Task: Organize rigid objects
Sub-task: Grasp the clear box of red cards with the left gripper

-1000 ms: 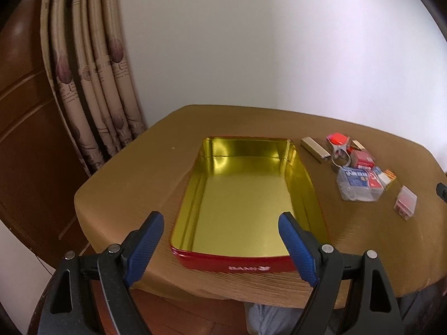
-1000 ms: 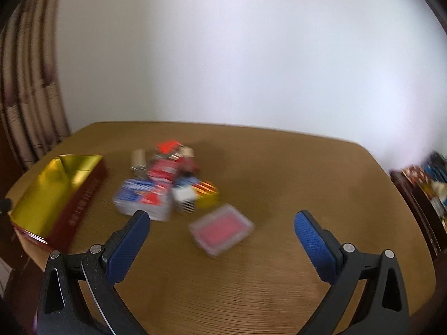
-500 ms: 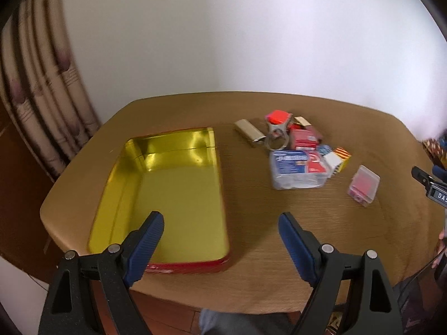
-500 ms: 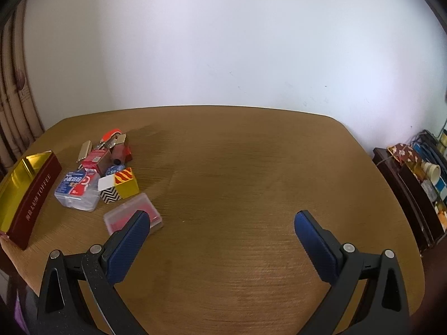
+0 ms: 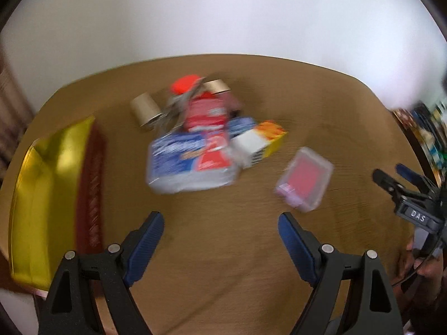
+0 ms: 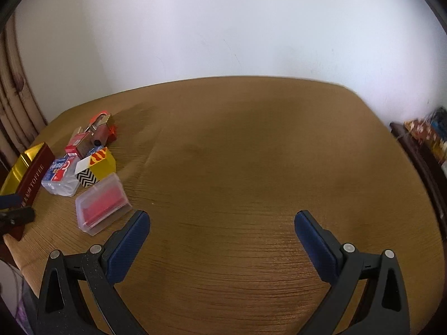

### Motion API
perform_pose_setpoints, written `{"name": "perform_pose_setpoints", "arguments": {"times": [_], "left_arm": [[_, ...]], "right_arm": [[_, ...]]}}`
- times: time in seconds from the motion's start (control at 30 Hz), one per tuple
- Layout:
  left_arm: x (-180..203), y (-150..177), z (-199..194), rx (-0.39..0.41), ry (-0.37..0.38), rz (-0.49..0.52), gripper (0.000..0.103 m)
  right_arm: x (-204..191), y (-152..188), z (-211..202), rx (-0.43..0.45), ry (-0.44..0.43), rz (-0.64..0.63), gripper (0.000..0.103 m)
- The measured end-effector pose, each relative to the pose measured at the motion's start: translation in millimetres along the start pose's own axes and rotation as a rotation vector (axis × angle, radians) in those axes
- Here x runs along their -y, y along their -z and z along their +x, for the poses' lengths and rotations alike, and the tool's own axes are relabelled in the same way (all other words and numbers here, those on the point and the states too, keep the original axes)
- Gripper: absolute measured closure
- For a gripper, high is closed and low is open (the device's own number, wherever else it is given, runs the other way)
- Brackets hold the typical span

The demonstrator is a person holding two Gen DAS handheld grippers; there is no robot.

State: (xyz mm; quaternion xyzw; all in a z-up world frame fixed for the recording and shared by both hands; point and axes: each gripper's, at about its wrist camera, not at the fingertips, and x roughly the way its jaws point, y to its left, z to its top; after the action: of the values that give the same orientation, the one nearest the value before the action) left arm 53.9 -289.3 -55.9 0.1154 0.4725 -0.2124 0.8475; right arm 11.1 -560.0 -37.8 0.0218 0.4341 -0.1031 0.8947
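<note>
A red tin with a gold inside (image 5: pixel 42 184) (image 6: pixel 33 167) lies open at the table's left. Beside it sits a pile of small items: a clear pack with blue and red print (image 5: pixel 190 164) (image 6: pixel 60 176), a yellow and white box (image 5: pixel 259 142) (image 6: pixel 96 167), a padlock (image 6: pixel 99 124) and red boxes (image 5: pixel 205 113). A clear case with red contents (image 5: pixel 304 178) (image 6: pixel 103 202) lies apart, nearer me. My left gripper (image 5: pixel 220 220) hovers open in front of the pile. My right gripper (image 6: pixel 222 220) is open over bare table, right of the clear case.
The brown wood-grain table (image 6: pixel 251 167) has rounded corners and a white wall behind. Curtains (image 6: pixel 14 106) hang at the left. A dark shelf with colourful items (image 6: pixel 424 136) stands at the right. A hand (image 5: pixel 419 259) holds the right gripper at the left view's edge.
The left gripper has swung right from over the tin to face the pile, and its view is now blurred. The right view has shifted right, so the pile sits further left.
</note>
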Motion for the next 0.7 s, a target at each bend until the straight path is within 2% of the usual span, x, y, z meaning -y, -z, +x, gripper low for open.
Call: {"name": "perform_pose_setpoints", "arguments": {"times": [0.17,0.33,0.4,0.5,0.57,0.63,0.7], "left_arm": [[50,-25,21,0.013,-0.019,0.215,0.017],[78,-42,51,-0.092,0.046,0.374,0.017],[82,-45,58,-0.106,0.058,0.403,0.017],[87,-49,77,-0.178,0.091,0.430,0.016],[90,-49,86,-0.199,0.081,0.462,0.016],[92,-48,92,-0.202,0.077,0.476,0.016],[88,-49,92,-0.168,0.114,0.460,0.021]], "right_arm": [[20,-1,6,-0.027,-0.059,0.098,0.000],[27,-2,7,-0.023,-0.097,0.143,0.000],[26,-2,9,-0.021,-0.105,0.142,0.000],[22,-1,10,-0.019,-0.115,0.129,0.000],[24,-2,10,-0.020,-0.121,0.124,0.000],[25,-2,12,-0.025,-0.127,0.123,0.000],[27,-3,15,-0.040,-0.134,0.131,0.000]]}}
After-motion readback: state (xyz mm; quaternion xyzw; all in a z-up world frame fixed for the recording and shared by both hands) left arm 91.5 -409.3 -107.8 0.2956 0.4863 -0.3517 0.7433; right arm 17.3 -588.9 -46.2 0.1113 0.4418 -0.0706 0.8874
